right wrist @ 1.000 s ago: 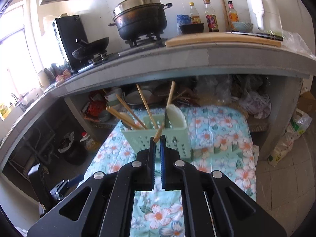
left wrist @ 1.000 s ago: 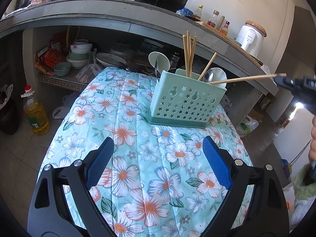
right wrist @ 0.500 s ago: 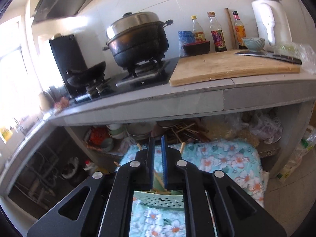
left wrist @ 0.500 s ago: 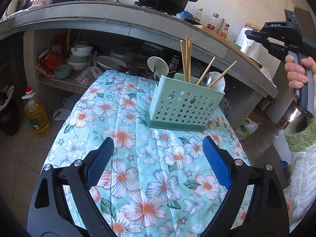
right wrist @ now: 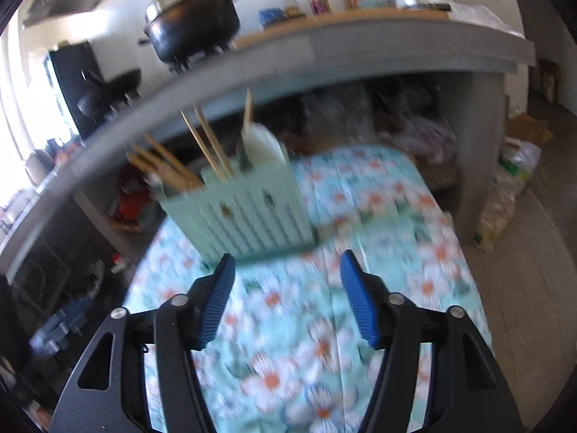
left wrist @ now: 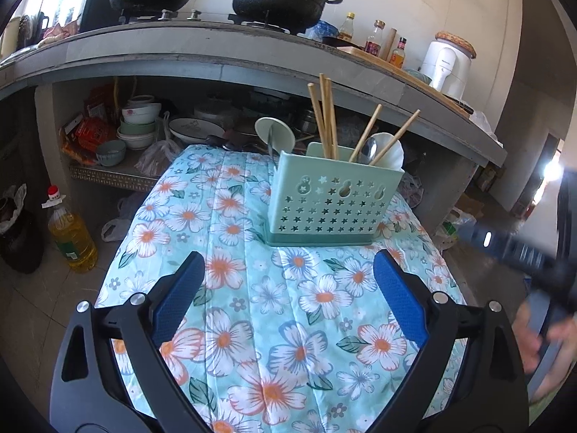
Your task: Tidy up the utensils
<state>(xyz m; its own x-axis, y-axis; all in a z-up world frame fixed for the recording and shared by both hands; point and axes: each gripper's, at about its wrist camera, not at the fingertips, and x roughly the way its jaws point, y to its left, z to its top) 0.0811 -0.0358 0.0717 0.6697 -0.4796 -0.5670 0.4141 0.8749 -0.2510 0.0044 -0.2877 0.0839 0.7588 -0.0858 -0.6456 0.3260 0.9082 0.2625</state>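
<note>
Left view: the left gripper (left wrist: 288,281) was wide open and held nothing. The green holder (left wrist: 333,198) stood on the flowered cloth (left wrist: 223,223), with chopsticks (left wrist: 326,115) and spoons (left wrist: 371,149) inside.
Right view: the right gripper (right wrist: 286,270) had just been opening, with nothing between its jaws.
Tip: look for loose utensils, then grab slowly.

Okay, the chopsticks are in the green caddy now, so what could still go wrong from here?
1. The wooden chopsticks lean far over the rim of the mint-green perforated utensil caddy; a knock could tip them out.
2. The right gripper, jaws just opened and empty, sits close in front of the caddy and could bump it.
3. The caddy stands on a soft floral quilted cloth, so it may be unsteady.
</note>
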